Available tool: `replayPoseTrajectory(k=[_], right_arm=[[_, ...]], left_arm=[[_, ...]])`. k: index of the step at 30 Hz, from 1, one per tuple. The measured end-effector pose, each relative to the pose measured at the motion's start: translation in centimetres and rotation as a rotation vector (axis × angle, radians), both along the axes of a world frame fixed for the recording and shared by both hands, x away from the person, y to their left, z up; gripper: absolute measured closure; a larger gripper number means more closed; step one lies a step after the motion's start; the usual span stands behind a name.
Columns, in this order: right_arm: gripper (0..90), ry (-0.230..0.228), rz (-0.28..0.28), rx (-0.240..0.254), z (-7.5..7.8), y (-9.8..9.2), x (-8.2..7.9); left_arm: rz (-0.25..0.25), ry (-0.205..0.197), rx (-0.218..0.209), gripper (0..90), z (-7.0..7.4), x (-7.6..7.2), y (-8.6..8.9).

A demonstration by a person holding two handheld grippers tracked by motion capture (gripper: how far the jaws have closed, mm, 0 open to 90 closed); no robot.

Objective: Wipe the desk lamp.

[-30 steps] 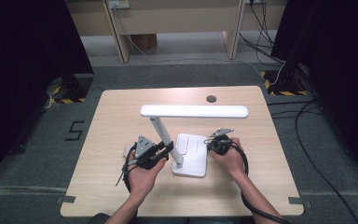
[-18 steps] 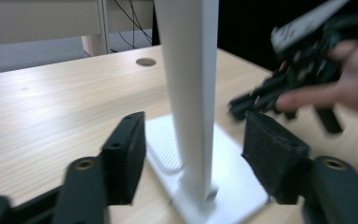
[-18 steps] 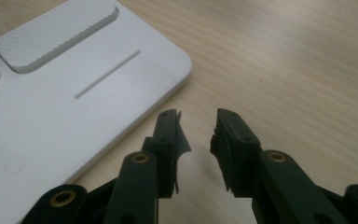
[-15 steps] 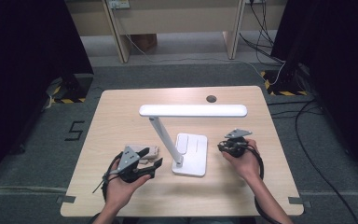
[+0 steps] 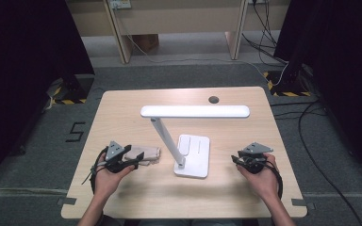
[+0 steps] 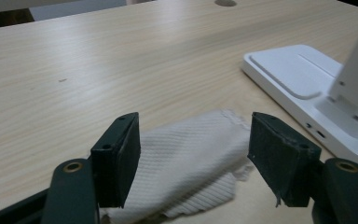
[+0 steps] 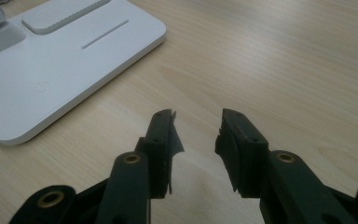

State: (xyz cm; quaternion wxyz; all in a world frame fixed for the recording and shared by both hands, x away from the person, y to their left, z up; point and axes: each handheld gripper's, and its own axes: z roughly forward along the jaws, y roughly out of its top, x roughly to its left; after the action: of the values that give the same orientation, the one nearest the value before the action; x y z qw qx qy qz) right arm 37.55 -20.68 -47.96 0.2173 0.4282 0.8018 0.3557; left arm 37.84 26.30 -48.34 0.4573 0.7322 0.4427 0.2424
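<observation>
The wooden table carries a white desk lamp near its middle, the long light bar lying parallel to the far edge and the flat base toward the near edge. Just left of that base, by the near-left part of the table, lies a crumpled white cloth. The left gripper has just let its jaws swing wide: the left gripper view shows the cloth lying loose between the pads, released and resting on the wood, its near end cut off at the bottom of that view. The right gripper, near the right edge, has just been opening too, and the right gripper view shows its jaws partly apart over bare wood with nothing between them. From above, both gaps are too small to judge.
</observation>
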Motion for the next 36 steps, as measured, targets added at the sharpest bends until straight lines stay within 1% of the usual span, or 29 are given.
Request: replayPoseTrajectory(k=[3, 6, 8, 12, 14, 15, 17, 19, 22, 26, 31, 34, 36], right_arm=[[64.3, -0.004, 0.009, 0.002, -0.4, 0.1, -0.4], [63.7, 0.006, 0.02, 0.001, -1.0, 0.3, -0.9], [63.7, 0.008, 0.023, -0.003, -1.0, 0.4, -1.0], [63.6, 0.006, 0.026, -0.01, -1.0, 0.7, -1.1], [63.5, 0.004, 0.028, -0.015, -0.9, 0.9, -1.3], [63.5, 0.004, 0.028, -0.015, -0.9, 0.9, -1.3], [63.5, 0.002, 0.026, -0.014, -0.9, 1.0, -1.4], [63.5, 0.0, 0.029, -0.019, -0.9, 1.1, -1.3], [63.4, 0.003, 0.031, -0.015, -1.0, 1.3, -1.4], [63.1, 0.01, 0.041, -0.011, -1.2, 1.5, -1.5], [62.8, 0.015, 0.04, -0.008, -1.3, 1.5, -1.5], [62.7, 0.018, 0.045, -0.011, -1.4, 1.5, -1.5], [62.6, 0.02, 0.042, -0.007, -1.4, 1.5, -1.6]], left_arm=[[0.019, 0.007, 0.008, 33.8, -0.2, 1.0, 0.4], [0.001, 0.022, 0.01, 34.0, -0.6, 1.9, 0.5], [-0.005, 0.029, 0.007, 34.0, -0.8, 2.5, 0.6], [0.006, 0.035, -0.012, 34.2, -1.2, 3.4, 0.9], [0.009, 0.039, -0.007, 33.7, -1.3, 3.7, 1.1], [0.008, 0.042, -0.008, 33.7, -1.5, 3.7, 1.1], [-0.009, 0.051, 0.012, 32.6, -1.8, 3.8, 1.1], [-0.018, 0.058, 0.013, 32.1, -2.3, 3.9, 1.0], [-0.016, 0.068, -0.003, 31.7, -2.8, 4.2, 1.2], [-0.024, 0.077, -0.018, 30.3, -3.1, 4.5, 1.2], [-0.053, 0.097, -0.01, 29.7, -3.3, 4.2, 1.2], [-0.059, 0.113, -0.005, 29.5, -3.4, 4.0, 1.3], [-0.052, 0.124, 0.003, 29.5, -3.4, 3.7, 1.2]])
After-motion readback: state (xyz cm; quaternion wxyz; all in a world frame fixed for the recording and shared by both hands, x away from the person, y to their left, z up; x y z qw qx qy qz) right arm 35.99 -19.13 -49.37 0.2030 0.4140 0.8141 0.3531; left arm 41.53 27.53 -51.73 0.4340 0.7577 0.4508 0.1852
